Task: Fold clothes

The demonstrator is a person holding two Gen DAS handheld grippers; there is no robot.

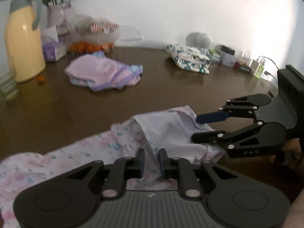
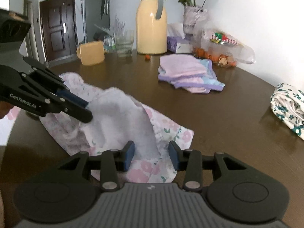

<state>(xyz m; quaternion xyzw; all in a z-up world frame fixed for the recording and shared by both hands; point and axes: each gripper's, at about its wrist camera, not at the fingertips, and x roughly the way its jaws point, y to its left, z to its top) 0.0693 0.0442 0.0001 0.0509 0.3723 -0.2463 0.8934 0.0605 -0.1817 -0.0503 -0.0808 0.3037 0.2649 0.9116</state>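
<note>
A pale floral garment point(image 1: 79, 150) lies on the dark brown table point(image 1: 171, 93), with a plain lilac-white fold point(image 1: 171, 131) turned over on top. My left gripper point(image 1: 151, 161) is shut on a ridge of this cloth. In the right wrist view the left gripper point(image 2: 86, 109) pinches the fold's left edge. My right gripper point(image 2: 151, 156) is open, its fingers on either side of the garment's point(image 2: 167, 131) near edge. In the left wrist view the right gripper point(image 1: 195, 128) sits open at the cloth's right end.
A folded pink and purple garment point(image 2: 188, 74) and a folded white garment with teal flowers point(image 2: 288, 106) lie further back. A yellow jug point(image 2: 151, 24), yellow mug point(image 2: 91, 53), glass point(image 2: 124, 43), vase point(image 2: 191, 17), tissue box point(image 1: 52, 47) and snack bags point(image 2: 224, 43) line the wall.
</note>
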